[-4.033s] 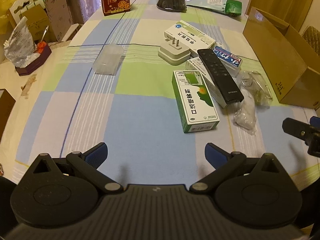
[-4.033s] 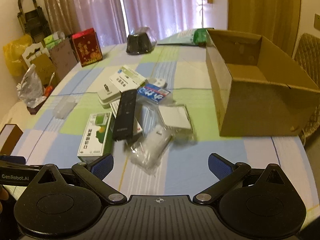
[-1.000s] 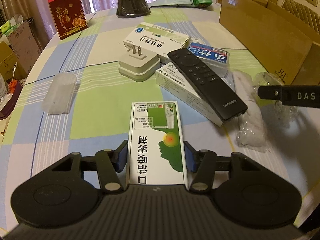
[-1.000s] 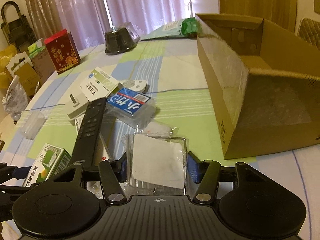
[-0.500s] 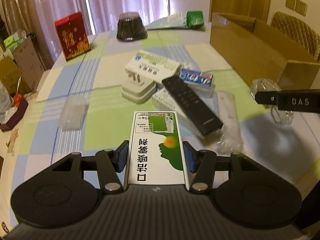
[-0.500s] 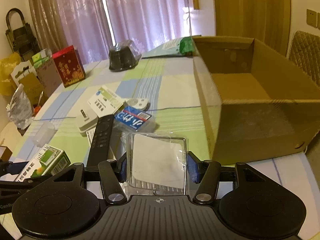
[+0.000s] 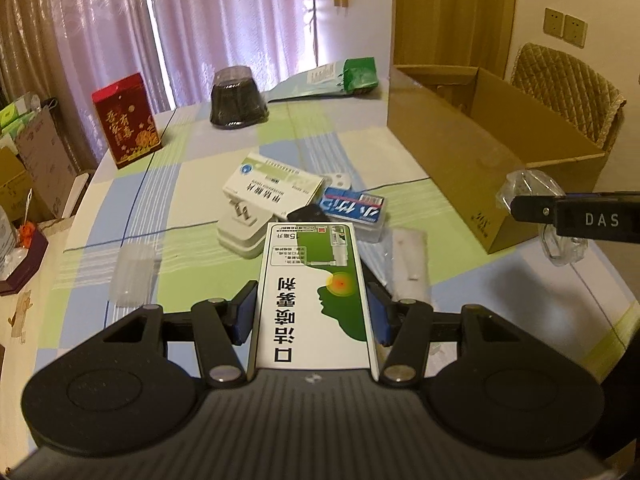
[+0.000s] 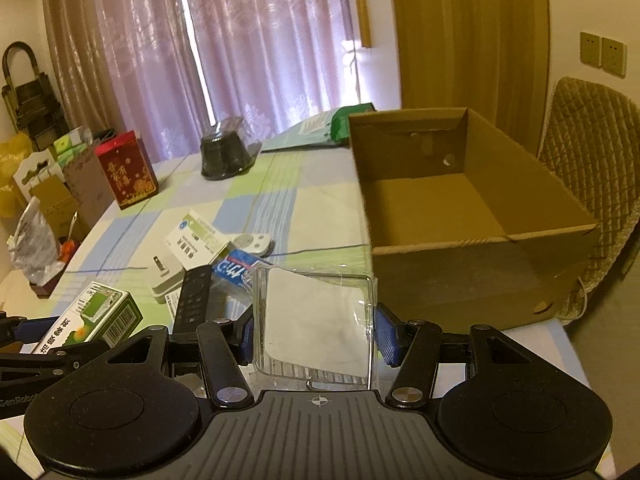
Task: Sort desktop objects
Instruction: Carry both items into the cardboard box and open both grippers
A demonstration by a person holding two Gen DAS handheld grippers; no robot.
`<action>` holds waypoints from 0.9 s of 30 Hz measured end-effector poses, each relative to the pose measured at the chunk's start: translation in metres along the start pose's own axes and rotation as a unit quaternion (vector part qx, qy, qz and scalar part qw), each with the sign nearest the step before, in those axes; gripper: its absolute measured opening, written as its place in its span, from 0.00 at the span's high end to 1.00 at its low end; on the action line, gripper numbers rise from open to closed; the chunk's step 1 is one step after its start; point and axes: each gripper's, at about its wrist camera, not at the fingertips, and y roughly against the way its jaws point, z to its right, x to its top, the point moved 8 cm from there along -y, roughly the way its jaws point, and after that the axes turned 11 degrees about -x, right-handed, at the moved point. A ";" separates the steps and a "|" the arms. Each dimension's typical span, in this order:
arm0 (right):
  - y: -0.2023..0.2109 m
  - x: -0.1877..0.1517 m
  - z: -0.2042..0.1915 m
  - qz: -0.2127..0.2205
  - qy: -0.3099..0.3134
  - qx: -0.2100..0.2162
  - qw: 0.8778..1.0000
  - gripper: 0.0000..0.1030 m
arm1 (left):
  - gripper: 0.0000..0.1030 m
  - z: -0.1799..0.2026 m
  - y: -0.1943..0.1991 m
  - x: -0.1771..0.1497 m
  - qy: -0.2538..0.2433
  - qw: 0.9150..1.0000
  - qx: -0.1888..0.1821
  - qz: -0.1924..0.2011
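Cardboard carton (image 8: 472, 216): brown, open-topped, rectangular, plain bare floor inside; round holes punched in far wall; stands on right part of table, well beyond both held items
Table cloth (image 7: 168, 184): woven check of pale blue, green and cream with fine white stripes and thin dark lines
Left gripper (image 7: 311, 312): black, blue-padded fingers (image 7: 245, 312) pressed narrow against both long sides of green-and-white box (image 7: 312, 292), lifted clear of cloth
Green-and-white box: stiff glossy card, slim rectangular; long axis along gripper's forward line, far end toward the pile; large black Chinese characters upside down to camera, green head silhouette with red-yellow spot, "15" on small print; barcode on side panel in right wrist view
Right gripper (image 8: 314, 336): black, blue pads closed narrow on clear plastic packet (image 8: 316, 320), held above table's near edge, just short of carton
Clear plastic packet: transparent, crinkled, roughly square, white square insert; ribbed near edge; flat face up
Writing on tools: "DAS" on right gripper's side in left wrist view; "GenRobot" partly readable on left gripper
Pile on cloth: black remote (image 8: 194, 296), long, matte, buttoned; white plug adapter (image 7: 240, 228), rounded block, two metal prongs; white-and-green carton (image 7: 274, 188); blue-labelled clear case (image 7: 354, 210); frosted plastic case (image 7: 134, 274) apart to left
Far end: red box (image 7: 126, 120) with gold characters, upright; dark domed container (image 7: 238, 98); green-ended pouch (image 7: 328, 78), lying flat
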 end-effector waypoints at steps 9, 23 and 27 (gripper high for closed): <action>0.019 0.019 0.020 0.021 -0.008 -0.007 1.000 0.46 | 0.51 0.024 0.004 0.018 -0.021 1.000 -0.017 0.013; 0.005 0.091 0.099 0.070 -0.015 -0.057 0.996 0.46 | 0.51 0.107 -0.033 0.095 -0.074 0.991 -0.100 0.044; -0.018 0.106 0.121 0.064 -0.018 -0.065 0.996 0.46 | 0.51 0.131 -0.059 0.118 -0.092 0.988 -0.116 0.047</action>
